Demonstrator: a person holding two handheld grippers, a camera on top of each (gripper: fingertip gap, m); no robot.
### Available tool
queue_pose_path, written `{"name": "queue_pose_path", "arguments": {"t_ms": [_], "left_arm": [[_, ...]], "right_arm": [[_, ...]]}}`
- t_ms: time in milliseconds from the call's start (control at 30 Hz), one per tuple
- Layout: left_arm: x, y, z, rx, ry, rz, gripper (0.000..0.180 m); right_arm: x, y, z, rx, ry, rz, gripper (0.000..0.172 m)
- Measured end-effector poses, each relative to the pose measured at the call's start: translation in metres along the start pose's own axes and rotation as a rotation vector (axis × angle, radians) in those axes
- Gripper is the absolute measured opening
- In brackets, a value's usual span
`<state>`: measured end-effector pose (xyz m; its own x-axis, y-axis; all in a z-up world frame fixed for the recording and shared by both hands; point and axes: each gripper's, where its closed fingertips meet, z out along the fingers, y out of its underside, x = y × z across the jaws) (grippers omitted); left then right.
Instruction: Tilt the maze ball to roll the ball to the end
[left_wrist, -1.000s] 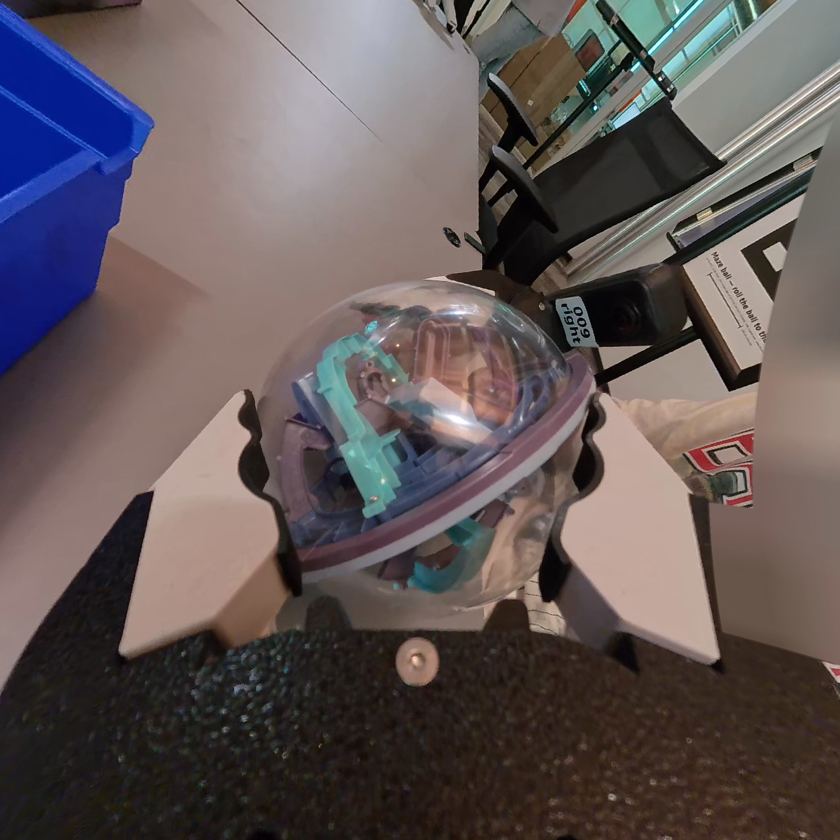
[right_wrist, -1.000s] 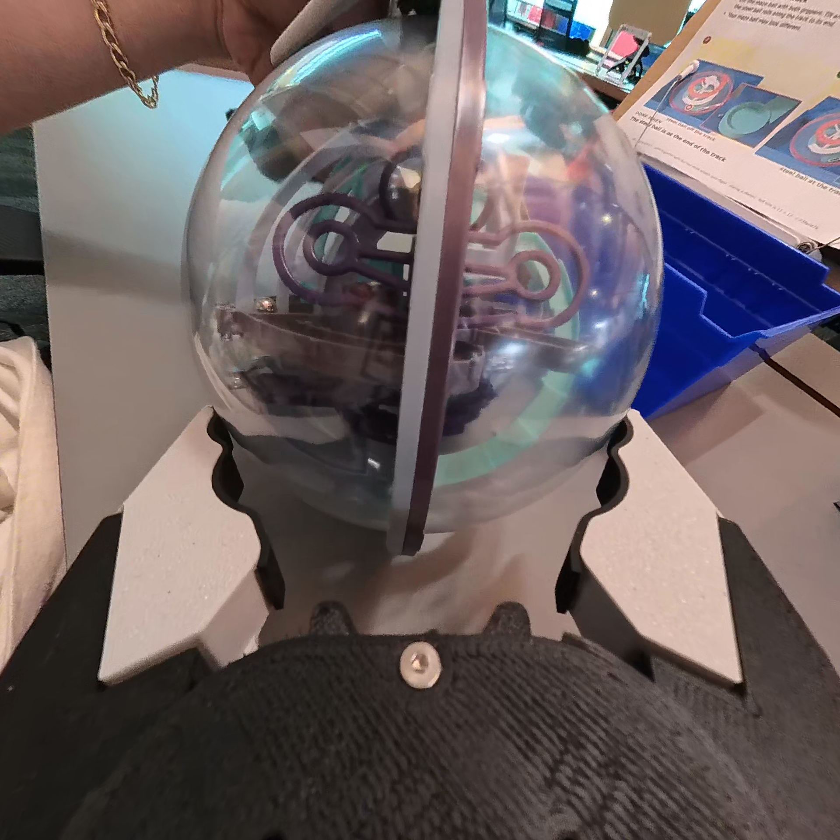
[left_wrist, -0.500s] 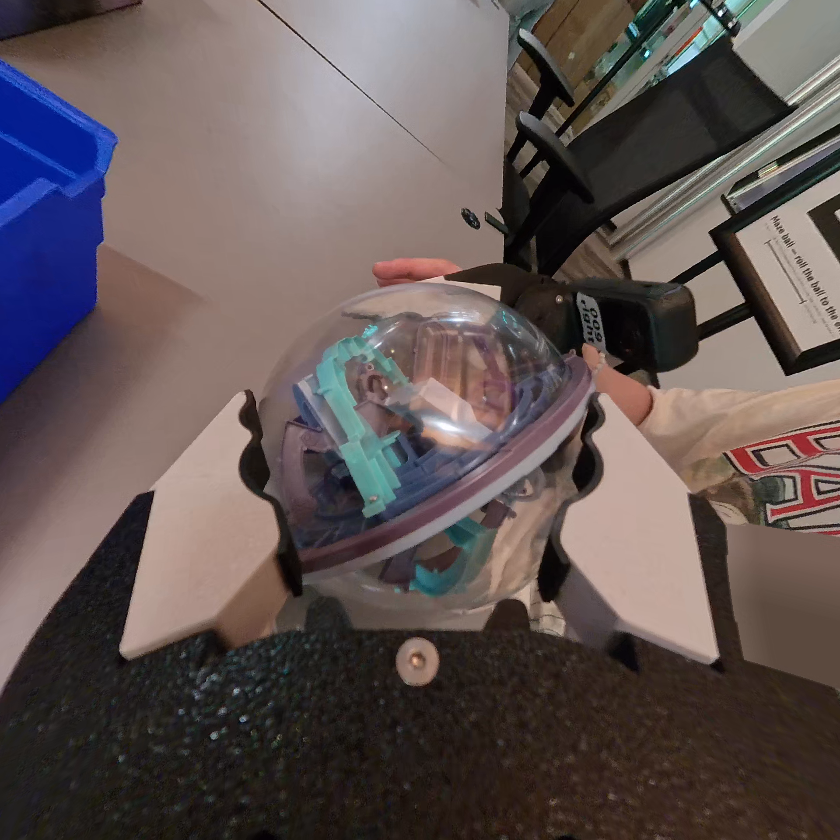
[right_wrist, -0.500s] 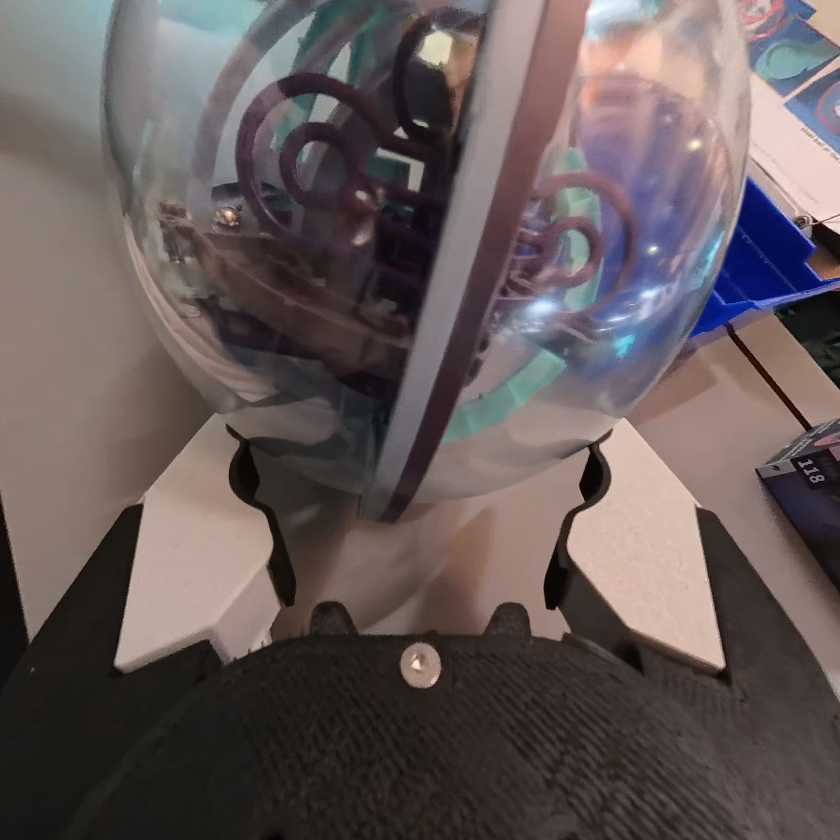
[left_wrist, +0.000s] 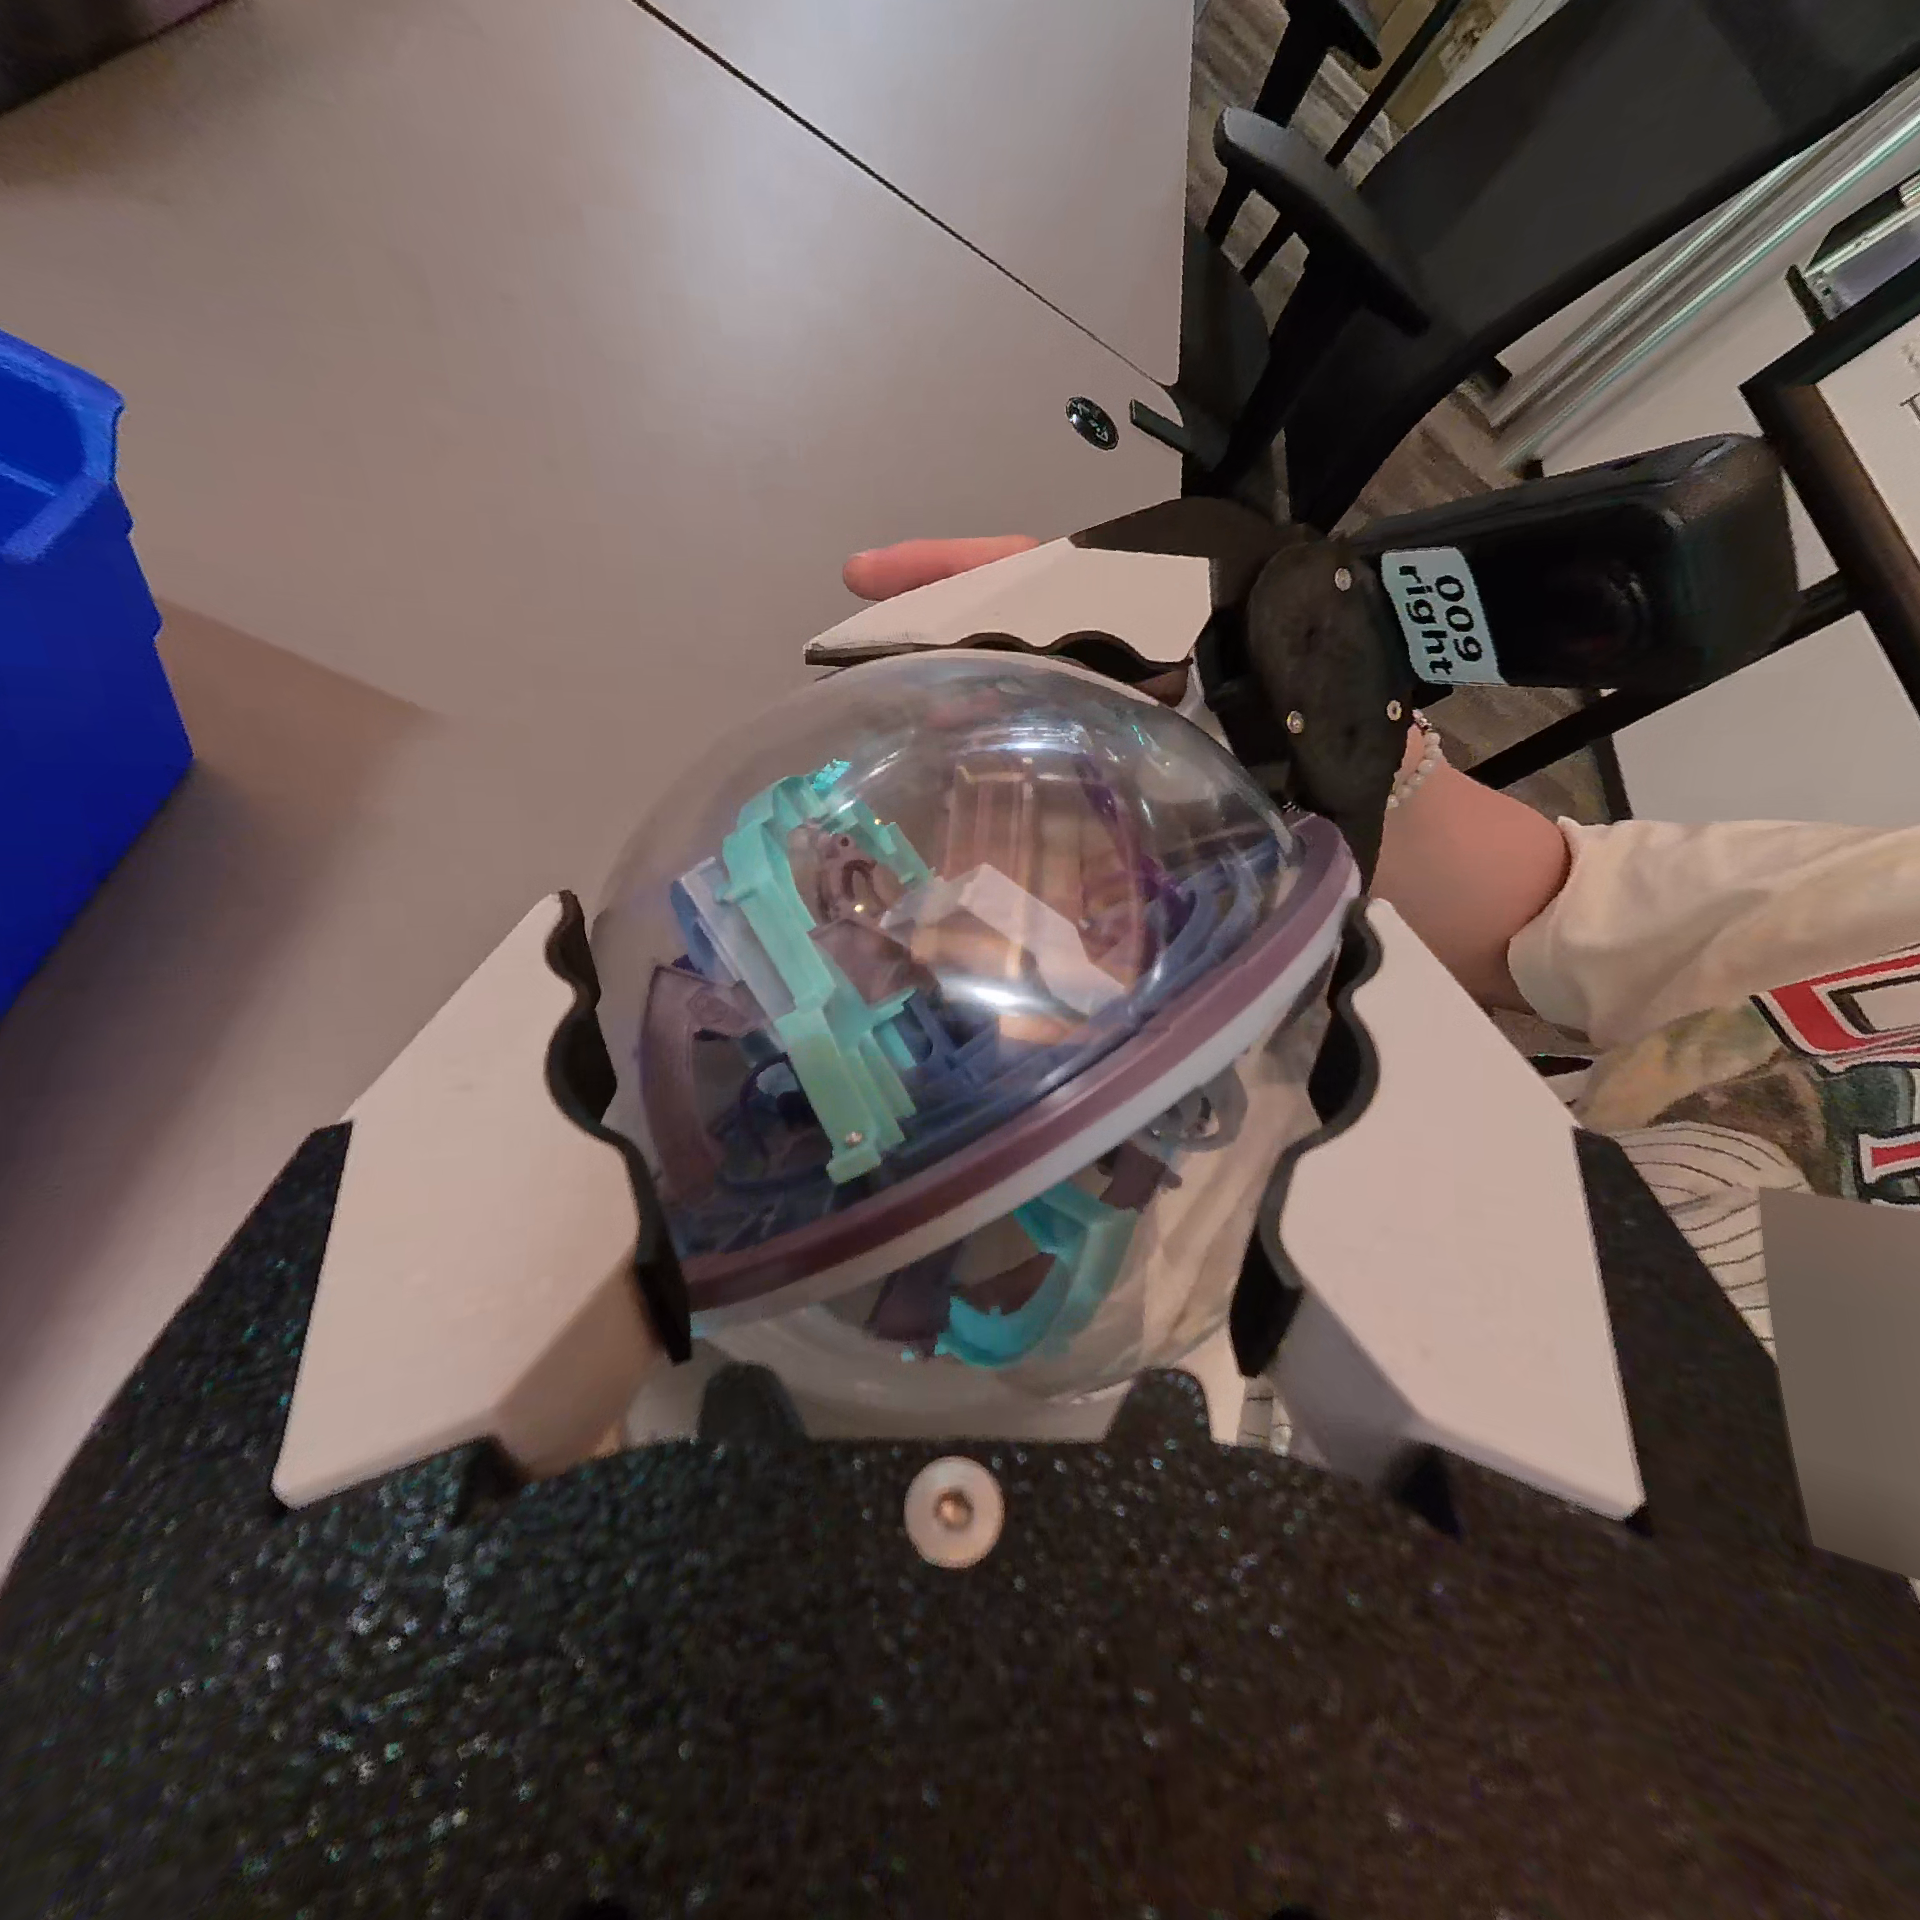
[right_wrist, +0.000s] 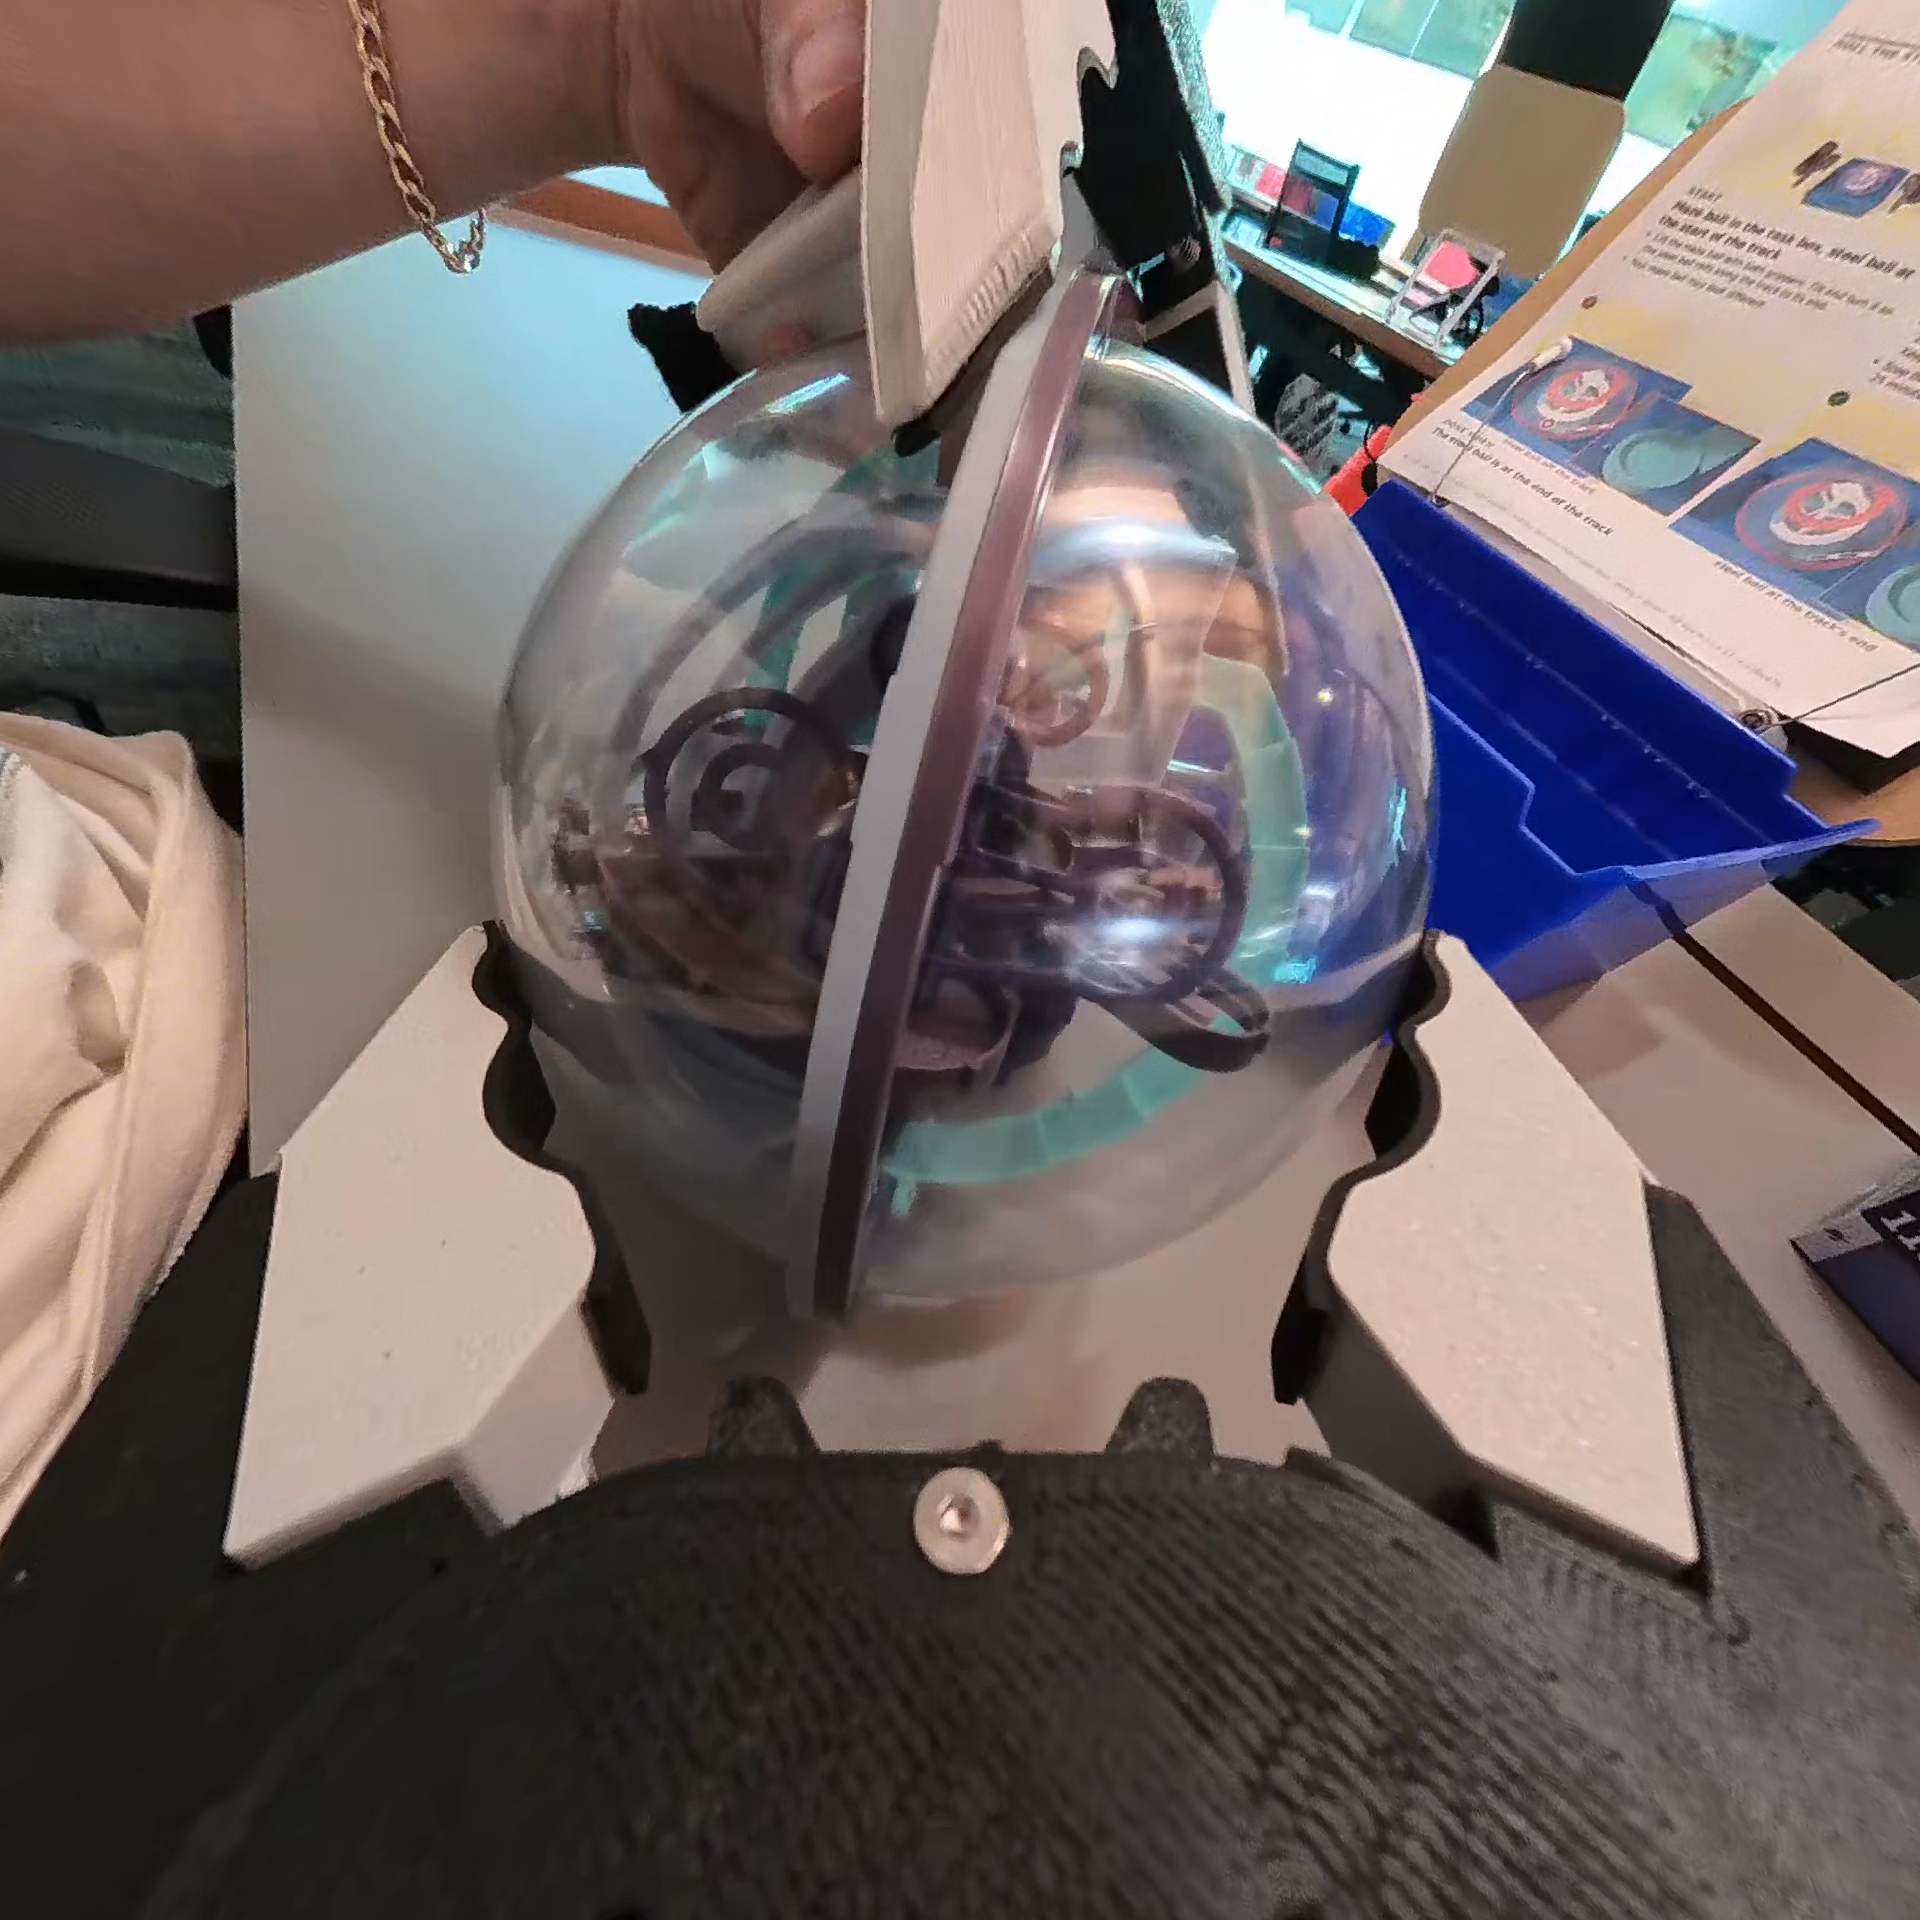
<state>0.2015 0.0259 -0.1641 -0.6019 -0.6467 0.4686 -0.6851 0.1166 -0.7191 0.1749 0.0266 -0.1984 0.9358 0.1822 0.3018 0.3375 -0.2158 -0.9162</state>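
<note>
The maze ball (left_wrist: 935, 987) is a clear sphere with a purple and white ring and teal, blue and purple tracks inside. It is held in the air between both grippers. My left gripper (left_wrist: 961, 914) is shut on it, with both pads pressed to its sides near the ring. My right gripper (right_wrist: 961, 940) is shut on the same maze ball (right_wrist: 966, 831), its fingertips against the sphere left and right. In the left wrist view a right finger (left_wrist: 997, 613) lies on the sphere's far side. In the right wrist view a left finger (right_wrist: 956, 208) sits at the ring's top. I cannot pick out the small steel ball.
A blue bin (left_wrist: 62, 644) stands on the grey table (left_wrist: 520, 364); it also shows in the right wrist view (right_wrist: 1600, 790) under an instruction sheet (right_wrist: 1714, 416). Black chairs (left_wrist: 1403, 239) stand beyond the table edge. A white garment (right_wrist: 94, 987) lies at the left.
Half a second ago the right fingers stood narrower and behind the sphere; now they are spread around it again. The ring has tilted in the right view. The left grasp is unchanged.
</note>
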Motion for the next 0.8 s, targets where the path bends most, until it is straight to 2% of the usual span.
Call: {"name": "queue_pose_path", "arguments": {"t_ms": [500, 800], "left_arm": [[0.01, -0.003, 0.013, -0.069, -0.063, 0.068, 0.134], [0.018, -0.005, 0.022, -0.084, -0.036, 0.157, 0.134]], "right_arm": [[0.001, 0.014, -0.015, -0.158, -0.002, -0.161, 0.157], [-0.004, -0.003, -0.015, -0.088, -0.002, -0.202, 0.158]]}}
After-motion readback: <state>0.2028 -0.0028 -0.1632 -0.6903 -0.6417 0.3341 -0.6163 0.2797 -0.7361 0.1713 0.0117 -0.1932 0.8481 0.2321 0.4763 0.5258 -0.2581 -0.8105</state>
